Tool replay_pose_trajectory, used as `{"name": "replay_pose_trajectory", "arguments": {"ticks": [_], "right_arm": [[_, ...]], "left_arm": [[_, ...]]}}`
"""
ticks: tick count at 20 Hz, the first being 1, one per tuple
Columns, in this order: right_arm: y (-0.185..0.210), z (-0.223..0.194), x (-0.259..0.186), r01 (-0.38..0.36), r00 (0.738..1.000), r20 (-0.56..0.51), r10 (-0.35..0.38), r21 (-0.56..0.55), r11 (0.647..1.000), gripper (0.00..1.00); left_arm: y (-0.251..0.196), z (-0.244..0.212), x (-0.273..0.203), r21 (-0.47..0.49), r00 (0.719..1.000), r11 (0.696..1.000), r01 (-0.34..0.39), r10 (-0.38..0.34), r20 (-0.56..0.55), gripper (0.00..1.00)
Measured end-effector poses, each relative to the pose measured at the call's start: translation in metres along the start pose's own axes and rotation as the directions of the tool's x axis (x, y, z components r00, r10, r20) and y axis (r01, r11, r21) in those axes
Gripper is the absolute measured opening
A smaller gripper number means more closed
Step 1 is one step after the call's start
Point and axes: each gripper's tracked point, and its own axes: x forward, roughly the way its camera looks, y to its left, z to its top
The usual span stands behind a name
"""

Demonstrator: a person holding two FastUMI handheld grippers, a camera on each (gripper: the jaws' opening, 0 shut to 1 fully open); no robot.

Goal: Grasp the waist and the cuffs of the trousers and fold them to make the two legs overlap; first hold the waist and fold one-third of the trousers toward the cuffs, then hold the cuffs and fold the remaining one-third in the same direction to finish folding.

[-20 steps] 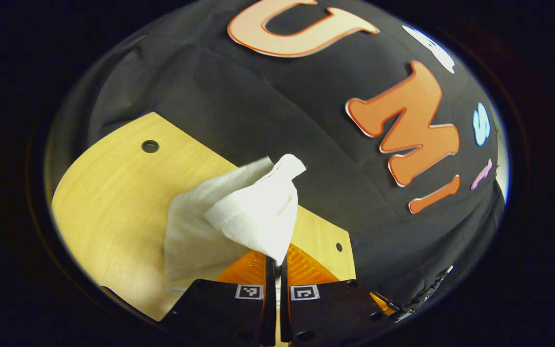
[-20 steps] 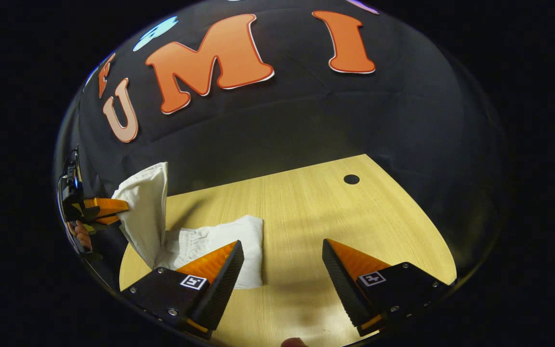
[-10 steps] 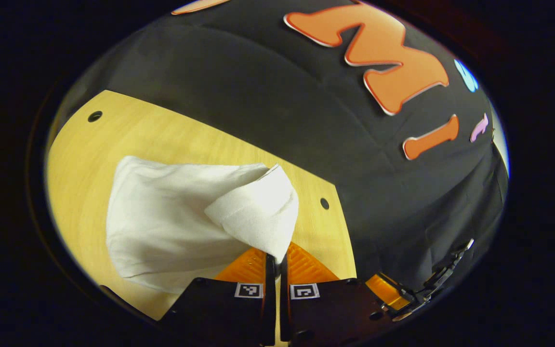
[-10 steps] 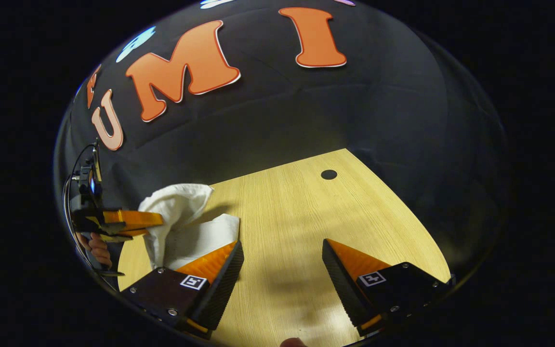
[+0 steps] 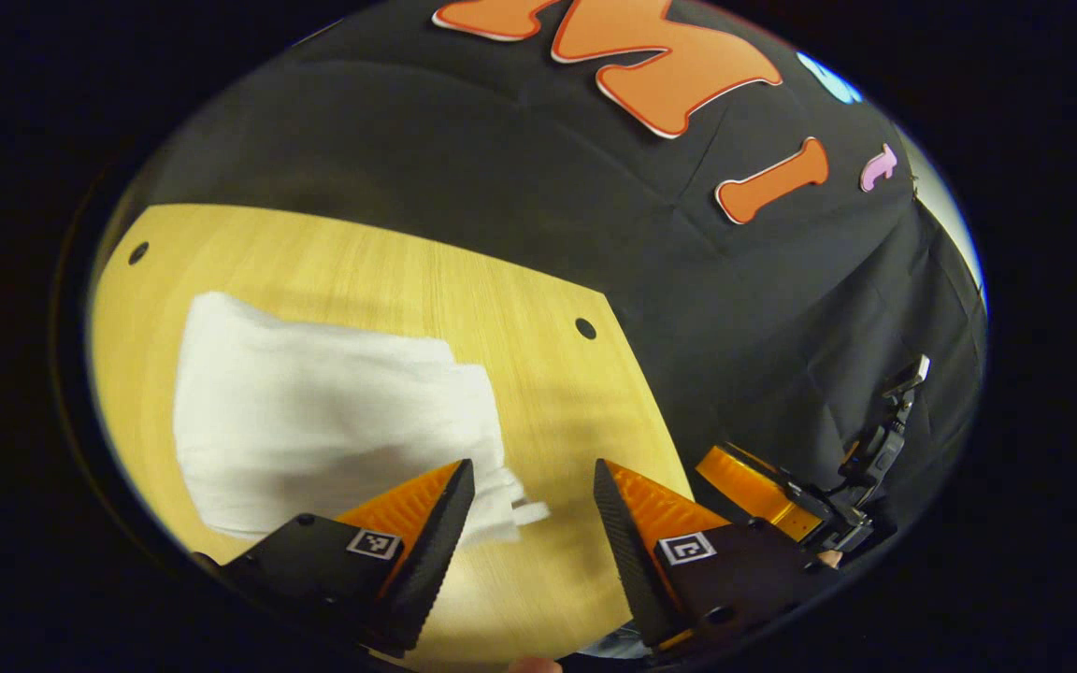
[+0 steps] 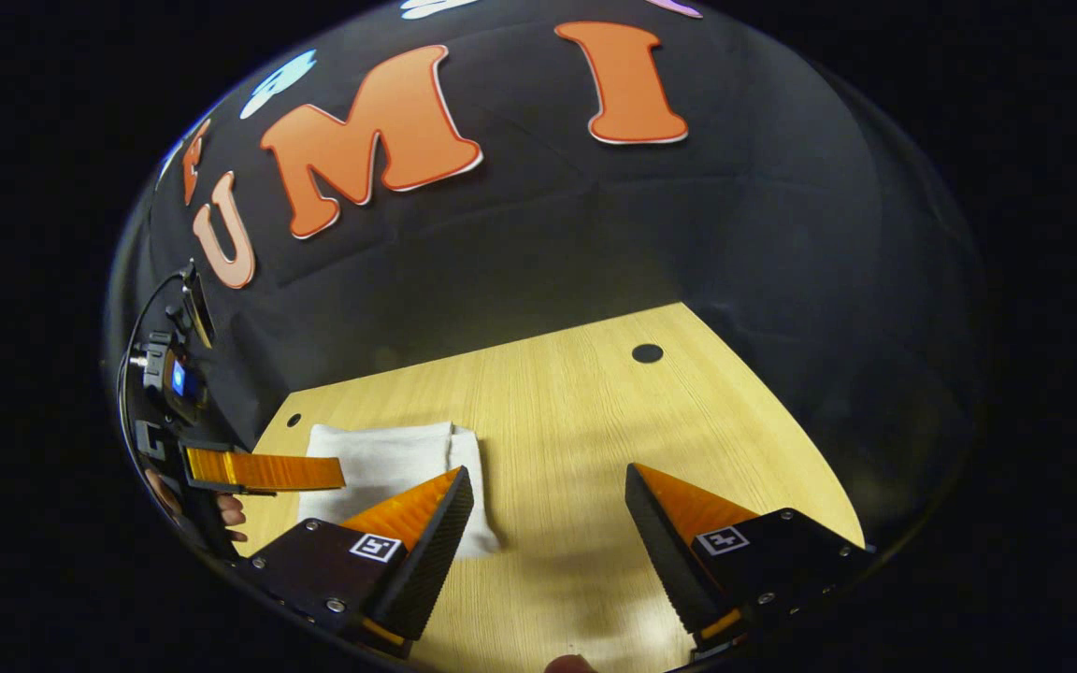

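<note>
Left gripper view shows the white trousers (image 5: pixel 314 421) lying flat on the wooden worktop (image 5: pixel 548 393) as a folded packet, nearer to the left edge of the worktop than to the right one. The left gripper (image 5: pixel 527 500) has its fingers (image 5: pixel 436 523) spread wide apart and they hold nothing; a small corner of the cloth sticks out in the gap between them, and the left finger overlaps the near right corner of the packet in this view, but whether it touches the cloth I cannot tell. Two small round holes (image 5: pixel 585 328) are in the worktop, one near each far corner. At the lower right, beyond the right edge of the worktop, the right gripper (image 5: pixel 763 491) appears in front of the black cloth wall (image 5: pixel 501 159). Right gripper view shows the right gripper (image 6: pixel 548 505) with its fingers (image 6: pixel 679 523) also wide open and empty, above bare wood. Here the trousers (image 6: pixel 389 458) lie in the left part of the worktop (image 6: pixel 595 421), with one fold line visible along their right side. The left gripper (image 6: pixel 263 470) is seen at the left, just beside the trousers, and a hand (image 6: pixel 225 512) holds it from below.
</note>
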Motion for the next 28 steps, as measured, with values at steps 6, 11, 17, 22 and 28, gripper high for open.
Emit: {"name": "replay_pose_trajectory", "arguments": {"ticks": [6, 11, 17, 22, 28], "right_arm": [[0.060, 0.036, -0.030, -0.052, 0.992, 0.108, 0.065, -0.120, 0.991, 0.98], [0.108, 0.073, -0.065, -0.070, 0.959, 0.254, 0.123, -0.209, 0.975, 0.98], [0.154, 0.091, -0.114, -0.048, 0.916, 0.371, 0.149, -0.268, 0.962, 0.98], [0.197, 0.076, -0.157, -0.040, 0.894, 0.413, 0.173, -0.311, 0.950, 0.98], [0.224, 0.056, -0.189, -0.017, 0.890, 0.430, 0.152, -0.303, 0.953, 0.99]], "left_arm": [[0.013, 0.046, -0.074, 0.039, 0.965, 0.988, -0.147, 0.134, 0.227, 0.99], [0.024, 0.094, -0.163, 0.109, 0.859, 0.939, -0.326, 0.245, 0.450, 0.96], [0.005, 0.119, -0.250, 0.171, 0.708, 0.861, -0.478, 0.263, 0.655, 0.99], [-0.003, 0.097, -0.310, 0.193, 0.653, 0.842, -0.503, 0.225, 0.723, 0.99], [-0.019, 0.075, -0.363, 0.288, 0.570, 0.776, -0.562, 0.111, 0.814, 0.98]]}}
